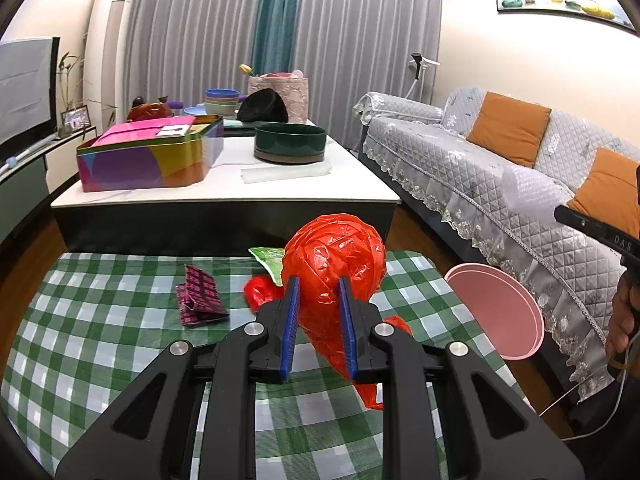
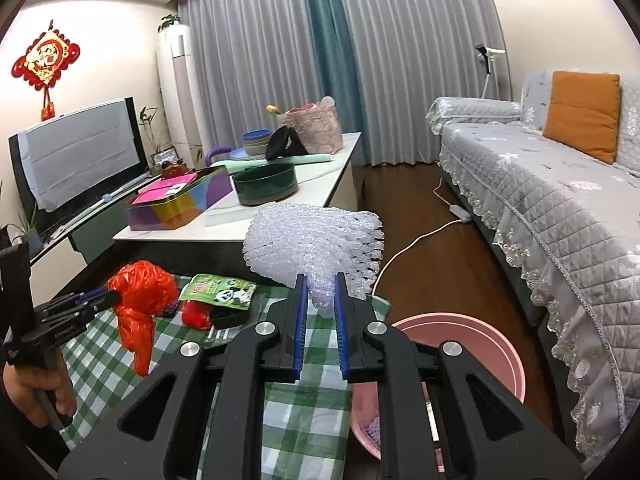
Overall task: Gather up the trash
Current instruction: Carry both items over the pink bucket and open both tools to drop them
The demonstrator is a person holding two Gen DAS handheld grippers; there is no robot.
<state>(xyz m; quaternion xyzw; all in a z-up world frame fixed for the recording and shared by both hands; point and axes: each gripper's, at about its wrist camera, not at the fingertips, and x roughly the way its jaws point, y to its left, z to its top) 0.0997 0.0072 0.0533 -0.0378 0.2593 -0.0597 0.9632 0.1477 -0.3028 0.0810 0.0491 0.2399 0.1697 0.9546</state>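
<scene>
Red bag clamped in left tongs, bubble wrap in right tongs, w/ pink bin below.

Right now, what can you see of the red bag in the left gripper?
The red bag is thin, crinkled, glossy plastic, bunched into a rounded ball with a twisted tail hanging down. The left gripper is shut on its neck, blue pads pressing either side. It looks lifted clear of the checked cloth, the ball tilted forward. The right wrist view shows it to the left of the panda packet, apart from it. A smaller red scrap lies on the cloth, apparently separate.
</scene>
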